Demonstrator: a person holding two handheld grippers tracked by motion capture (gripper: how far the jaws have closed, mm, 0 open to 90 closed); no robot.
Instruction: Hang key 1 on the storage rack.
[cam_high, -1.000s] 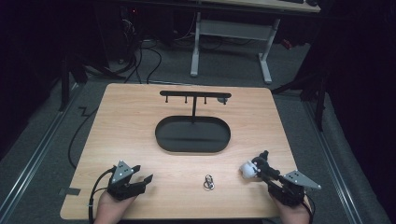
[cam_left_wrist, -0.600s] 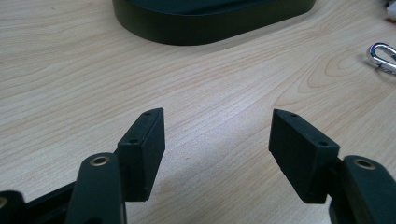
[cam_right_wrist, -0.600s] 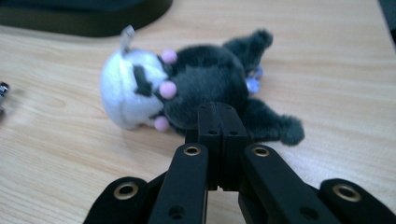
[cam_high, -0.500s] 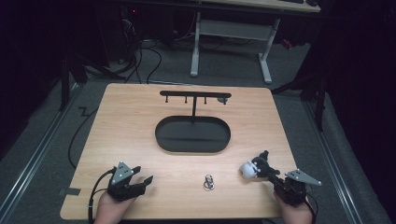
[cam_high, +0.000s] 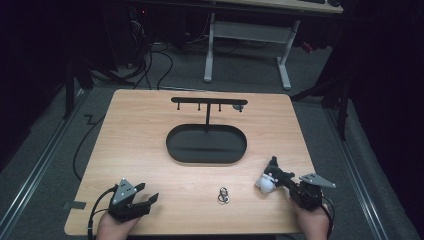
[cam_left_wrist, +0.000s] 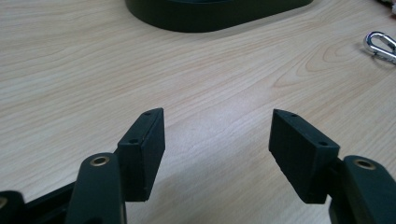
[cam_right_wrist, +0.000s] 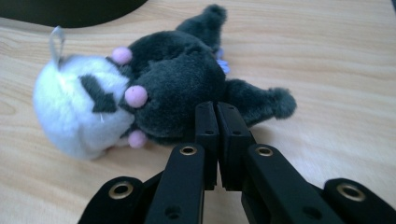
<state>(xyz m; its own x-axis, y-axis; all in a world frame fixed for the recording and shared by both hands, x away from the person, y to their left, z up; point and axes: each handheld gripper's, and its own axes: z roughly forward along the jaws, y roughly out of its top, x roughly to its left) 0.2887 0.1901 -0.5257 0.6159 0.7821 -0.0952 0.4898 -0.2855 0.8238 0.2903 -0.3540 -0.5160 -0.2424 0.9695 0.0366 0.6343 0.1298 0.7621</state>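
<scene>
A small plush toy (cam_high: 270, 178) with a white head and a dark grey body lies near the table's right front. Its pink spots and grey loop tag show in the right gripper view (cam_right_wrist: 154, 88). My right gripper (cam_high: 286, 184) (cam_right_wrist: 216, 106) has its jaws pressed together at the toy's dark body and seems to pinch its fur. A silver carabiner (cam_high: 223, 195) (cam_left_wrist: 380, 44) lies at the front middle. My left gripper (cam_high: 146, 201) (cam_left_wrist: 217, 135) rests open at the front left, with only bare wood between its jaws.
A black oval base (cam_high: 206, 145) with a post and a hooked crossbar (cam_high: 207, 101) stands mid-table; its edge (cam_left_wrist: 210, 16) also appears in the left gripper view. The wooden table (cam_high: 140, 130) ends close behind both hands. Cables and desk legs lie on the dark floor beyond.
The right gripper and the plush toy have shifted slightly to the right together. The left gripper and the carabiner have stayed put.
</scene>
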